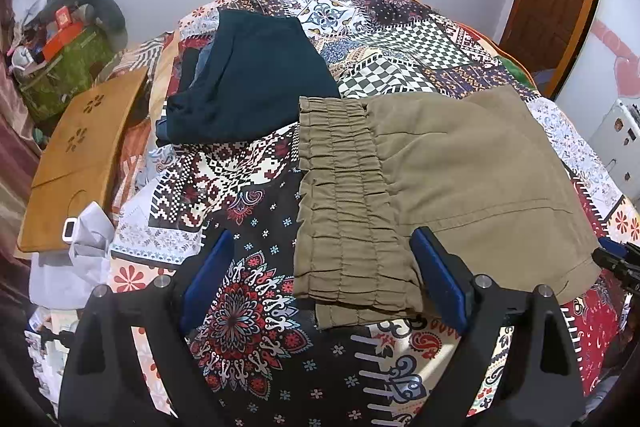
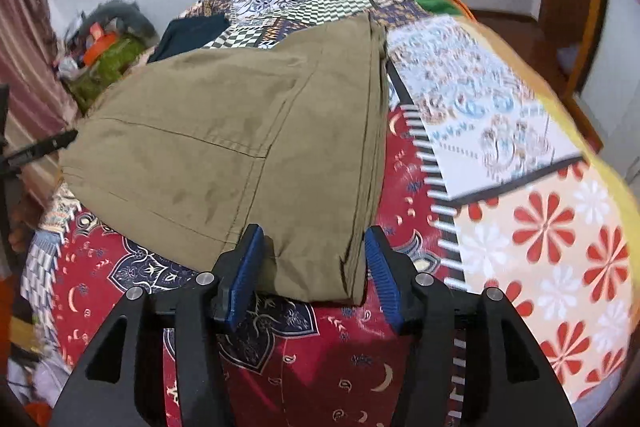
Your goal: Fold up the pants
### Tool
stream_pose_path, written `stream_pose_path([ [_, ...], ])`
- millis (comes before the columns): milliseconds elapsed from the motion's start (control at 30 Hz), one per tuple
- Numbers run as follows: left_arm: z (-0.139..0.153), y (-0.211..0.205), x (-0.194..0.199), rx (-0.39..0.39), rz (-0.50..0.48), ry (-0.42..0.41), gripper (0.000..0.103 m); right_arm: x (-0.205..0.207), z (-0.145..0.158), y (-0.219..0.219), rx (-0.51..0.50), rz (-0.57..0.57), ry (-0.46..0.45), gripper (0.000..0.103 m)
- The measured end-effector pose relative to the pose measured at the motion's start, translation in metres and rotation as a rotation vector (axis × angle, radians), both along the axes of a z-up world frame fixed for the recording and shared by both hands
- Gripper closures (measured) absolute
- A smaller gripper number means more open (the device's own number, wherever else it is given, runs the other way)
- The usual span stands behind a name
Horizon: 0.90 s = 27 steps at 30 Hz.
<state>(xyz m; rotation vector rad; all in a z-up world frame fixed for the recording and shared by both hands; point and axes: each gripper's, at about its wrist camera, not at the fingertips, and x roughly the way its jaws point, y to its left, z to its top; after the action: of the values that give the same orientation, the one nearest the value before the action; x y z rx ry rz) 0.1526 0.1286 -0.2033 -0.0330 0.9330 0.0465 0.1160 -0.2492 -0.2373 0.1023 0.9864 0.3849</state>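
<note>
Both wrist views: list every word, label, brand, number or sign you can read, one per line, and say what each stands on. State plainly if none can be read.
No text can be read in either view.
Orange box on the cluttered pile at left: possible print, too small and blurred to read.
White appliance at right edge: small stickers, unreadable.
Olive pants, dark folded garment and patchwork bedspread: patterns only, no lettering.

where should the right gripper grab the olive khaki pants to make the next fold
Probably the near folded corner of the olive khaki cotton pants, coming in low from the bed's near side. That stacked edge already sits between the open fingers of the right gripper, and pinching all layers should keep the fold together.
</note>
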Motion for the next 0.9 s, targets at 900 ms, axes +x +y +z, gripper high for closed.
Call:
stream_pose_path([
  [900, 0.062, 0.001, 0.1, 0.028, -0.015, -0.051, 0.012, 0.099, 0.074, -0.008, -0.007, -0.003, -0.234, 0.052],
])
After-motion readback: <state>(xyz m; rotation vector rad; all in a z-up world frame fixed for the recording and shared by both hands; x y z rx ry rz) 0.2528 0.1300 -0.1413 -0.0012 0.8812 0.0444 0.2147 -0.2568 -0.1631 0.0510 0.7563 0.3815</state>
